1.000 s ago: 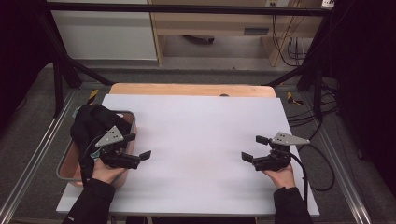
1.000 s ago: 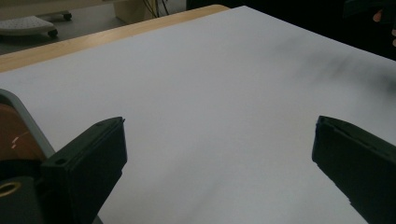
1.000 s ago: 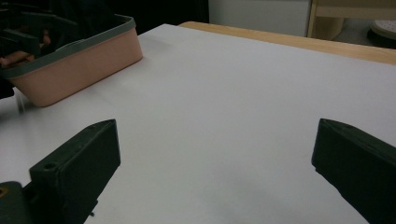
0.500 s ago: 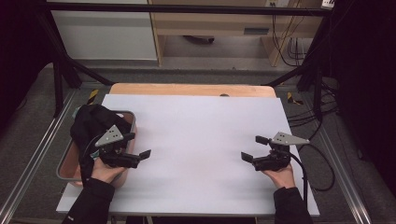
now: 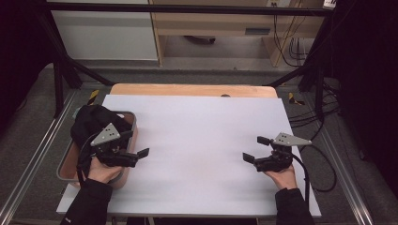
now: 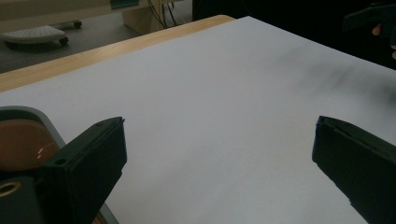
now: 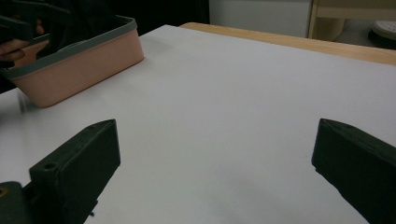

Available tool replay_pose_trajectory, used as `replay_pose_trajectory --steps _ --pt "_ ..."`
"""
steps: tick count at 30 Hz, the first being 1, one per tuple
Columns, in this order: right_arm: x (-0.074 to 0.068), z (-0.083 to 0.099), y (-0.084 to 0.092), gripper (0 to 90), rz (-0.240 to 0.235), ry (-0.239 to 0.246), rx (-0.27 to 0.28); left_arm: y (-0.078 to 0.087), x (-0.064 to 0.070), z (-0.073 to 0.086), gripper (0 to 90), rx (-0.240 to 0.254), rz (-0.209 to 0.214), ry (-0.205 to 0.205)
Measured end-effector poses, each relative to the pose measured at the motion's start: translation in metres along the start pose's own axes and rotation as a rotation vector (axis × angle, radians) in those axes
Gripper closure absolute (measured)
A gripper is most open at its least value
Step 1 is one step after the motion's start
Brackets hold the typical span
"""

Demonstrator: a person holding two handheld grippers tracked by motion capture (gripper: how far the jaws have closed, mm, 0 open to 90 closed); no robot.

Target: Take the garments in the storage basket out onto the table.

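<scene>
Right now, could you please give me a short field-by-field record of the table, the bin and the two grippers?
surface: white sheet on a wooden table
bin: pink bin with grey rim at the table's left edge
bin contents: black fabric
left gripper: jaws open, holding nothing, beside the bin
right gripper: jaws open, holding nothing, over the sheet's right side

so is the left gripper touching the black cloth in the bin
Cannot tell. In the high view the left gripper overlaps the black cloth in the pink bin, hiding any gap or contact.
</scene>
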State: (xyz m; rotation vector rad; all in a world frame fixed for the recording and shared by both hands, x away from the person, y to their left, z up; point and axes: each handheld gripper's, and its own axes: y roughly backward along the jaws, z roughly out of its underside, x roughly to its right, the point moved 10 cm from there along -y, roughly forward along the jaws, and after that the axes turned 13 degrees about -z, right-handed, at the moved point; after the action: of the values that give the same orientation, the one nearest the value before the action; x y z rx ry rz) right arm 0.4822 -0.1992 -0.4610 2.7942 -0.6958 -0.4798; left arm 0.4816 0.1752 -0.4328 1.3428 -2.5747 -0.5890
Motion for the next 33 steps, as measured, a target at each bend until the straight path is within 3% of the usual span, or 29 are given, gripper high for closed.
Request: replay_pose_trajectory --steps 19,33 --pt "0.000 0.002 -0.002 1.6 0.004 0.001 -0.013 0.015 -0.011 -0.006 2.8 -0.035 -0.031 -0.001" --pt "0.000 0.002 -0.001 1.6 0.005 0.000 -0.015 0.035 -0.042 -0.019 2.8 -0.052 -0.117 -0.007"
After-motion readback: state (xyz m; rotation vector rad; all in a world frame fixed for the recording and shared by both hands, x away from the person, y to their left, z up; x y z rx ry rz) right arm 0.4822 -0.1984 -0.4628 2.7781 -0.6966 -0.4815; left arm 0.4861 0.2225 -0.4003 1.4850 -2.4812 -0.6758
